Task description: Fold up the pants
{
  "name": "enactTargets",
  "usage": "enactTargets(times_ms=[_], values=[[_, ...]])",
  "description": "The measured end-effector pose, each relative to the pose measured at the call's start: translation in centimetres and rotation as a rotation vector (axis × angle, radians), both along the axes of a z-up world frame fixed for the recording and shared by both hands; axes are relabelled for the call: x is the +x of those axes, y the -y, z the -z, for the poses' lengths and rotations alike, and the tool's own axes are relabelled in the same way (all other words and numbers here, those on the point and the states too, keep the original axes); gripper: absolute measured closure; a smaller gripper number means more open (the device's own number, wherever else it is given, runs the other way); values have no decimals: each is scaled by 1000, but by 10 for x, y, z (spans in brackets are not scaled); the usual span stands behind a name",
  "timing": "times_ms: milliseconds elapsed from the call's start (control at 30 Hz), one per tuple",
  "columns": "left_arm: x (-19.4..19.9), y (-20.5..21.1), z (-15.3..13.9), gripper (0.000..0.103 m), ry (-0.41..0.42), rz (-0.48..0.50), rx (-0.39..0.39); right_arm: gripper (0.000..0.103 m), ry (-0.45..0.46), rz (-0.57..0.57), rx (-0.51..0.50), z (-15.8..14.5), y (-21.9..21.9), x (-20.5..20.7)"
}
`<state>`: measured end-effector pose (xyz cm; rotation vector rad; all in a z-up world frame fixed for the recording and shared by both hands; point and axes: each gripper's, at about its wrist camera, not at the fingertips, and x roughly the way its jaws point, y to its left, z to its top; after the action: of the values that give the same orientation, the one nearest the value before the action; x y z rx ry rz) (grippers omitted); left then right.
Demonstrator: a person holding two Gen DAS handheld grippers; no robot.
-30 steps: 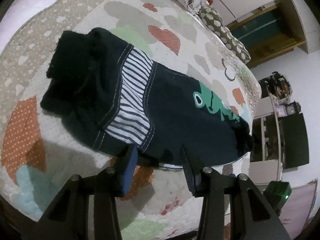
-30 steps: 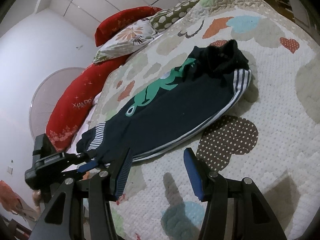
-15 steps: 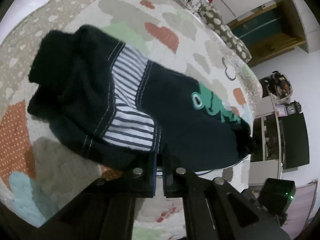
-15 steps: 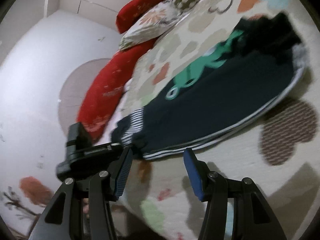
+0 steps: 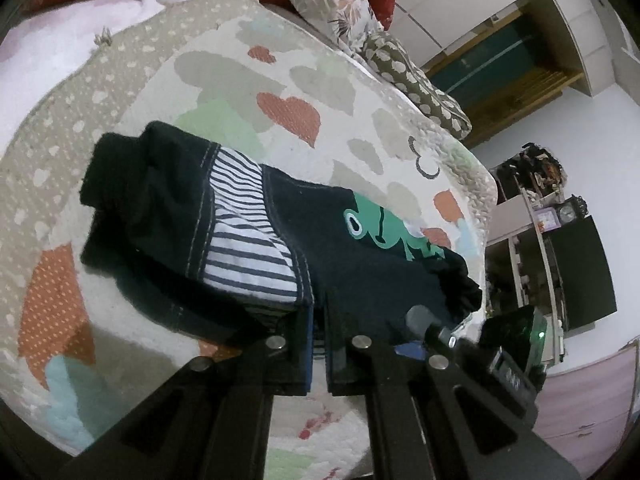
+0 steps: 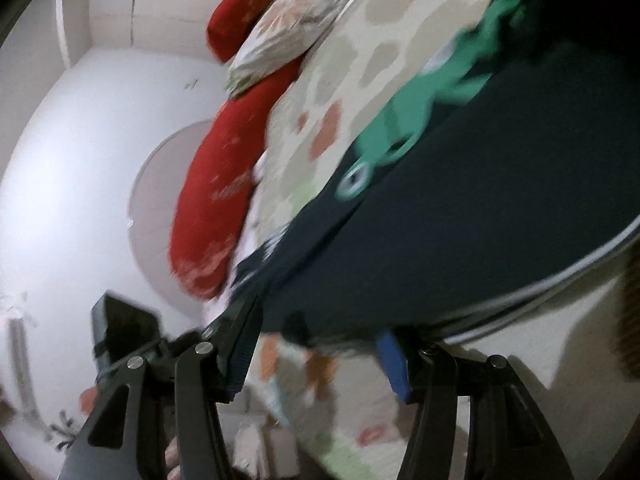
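Dark navy pants (image 5: 360, 248) with a green frog print and a striped white band lie on the quilted bedspread (image 5: 248, 92). My left gripper (image 5: 318, 320) is shut on the near edge of the pants by the striped band. In the right wrist view the pants (image 6: 480, 208) fill the right side, blurred. My right gripper (image 6: 316, 344) is open, its fingers at the near hem of the pants. The left gripper's body (image 6: 128, 332) shows at lower left in the right wrist view.
Red pillows (image 6: 216, 184) and a floral pillow (image 5: 320, 4) lie at the head of the bed. A spotted cushion (image 5: 416, 80) sits at the far edge. Shelves and a dark screen (image 5: 580, 264) stand beyond the bed. The bed edge is just below both grippers.
My left gripper has shut on the pants' near edge. My right gripper has moved in close to the hem, still open. The right view is now blurred from motion.
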<state>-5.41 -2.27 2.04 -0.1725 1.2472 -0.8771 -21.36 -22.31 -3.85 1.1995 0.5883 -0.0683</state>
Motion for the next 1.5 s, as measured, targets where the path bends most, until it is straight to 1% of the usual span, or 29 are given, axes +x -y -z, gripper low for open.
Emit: enactTargets(times_ms=[67, 167, 233, 267, 300, 333, 367, 500, 567, 633, 733, 800, 833, 867, 933, 967, 1000, 1033, 1067, 1100, 1167, 1267, 1300, 1400, 1433, 1500], values=[[4, -1, 1, 99, 1, -6, 2, 44, -69, 75, -70, -3, 16, -11], [11, -3, 6, 99, -6, -19, 3, 44, -152, 171, -149, -6, 43, -30], [13, -3, 8, 99, -9, -23, 5, 44, -168, 240, -176, -9, 65, -44], [15, -2, 9, 99, -8, -25, 7, 45, -175, 263, -188, -11, 73, -48], [16, -1, 9, 99, -9, -27, 9, 61, -181, 273, -201, -13, 79, -51], [17, -1, 10, 99, -8, -29, 12, 74, -188, 273, -213, -15, 86, -51], [19, 0, 9, 99, -4, -30, 15, 90, -192, 268, -220, -18, 91, -52], [36, 12, 3, 99, 23, -34, 30, 94, -172, 245, -301, -46, 100, -43], [50, 25, -2, 99, 62, -35, 52, 94, -167, 229, -334, -61, 104, -26], [64, 36, -5, 99, 83, -39, 69, 94, -164, 222, -345, -68, 111, -10], [92, 56, -5, 99, 103, -48, 97, 94, -181, 215, -352, -74, 126, 25], [115, 67, 0, 99, 86, -60, 108, 93, -192, 211, -338, -70, 139, 43], [124, 71, 3, 98, 73, -65, 106, 93, -197, 213, -313, -66, 148, 52], [138, 75, 8, 97, 49, -75, 101, 92, -203, 223, -288, -61, 156, 57], [155, 76, 13, 96, 25, -97, 97, 88, -219, 246, -230, -49, 172, 69], [163, 74, 15, 95, 19, -116, 90, 79, -238, 253, -217, -43, 181, 77], [173, 72, 16, 92, 11, -129, 80, 68, -247, 257, -217, -41, 185, 80], [180, 68, 15, 86, 1, -136, 64, 63, -251, 267, -224, -41, 189, 83], [184, 64, 14, 82, -7, -144, 45, 56, -252, 281, -241, -42, 194, 87], [188, 59, 11, 76, -10, -156, 25, 49, -251, 288, -251, -44, 198, 88], [191, 47, 3, 71, -1, -174, 2, 40, -242, 308, -275, -51, 205, 89], [187, 30, -8, 64, 1, -173, -15, 36, -246, 342, -318, -63, 209, 79], [181, 21, -13, 59, 15, -168, -12, 35, -250, 344, -327, -66, 208, 74], [162, -6, -21, 45, 60, -178, 16, 35, -264, 317, -361, -69, 199, 46], [156, -14, -22, 43, 69, -180, 27, 35, -280, 308, -378, -69, 194, 35], [141, -33, -17, 34, 77, -179, 67, 35, -316, 291, -421, -66, 180, 8]])
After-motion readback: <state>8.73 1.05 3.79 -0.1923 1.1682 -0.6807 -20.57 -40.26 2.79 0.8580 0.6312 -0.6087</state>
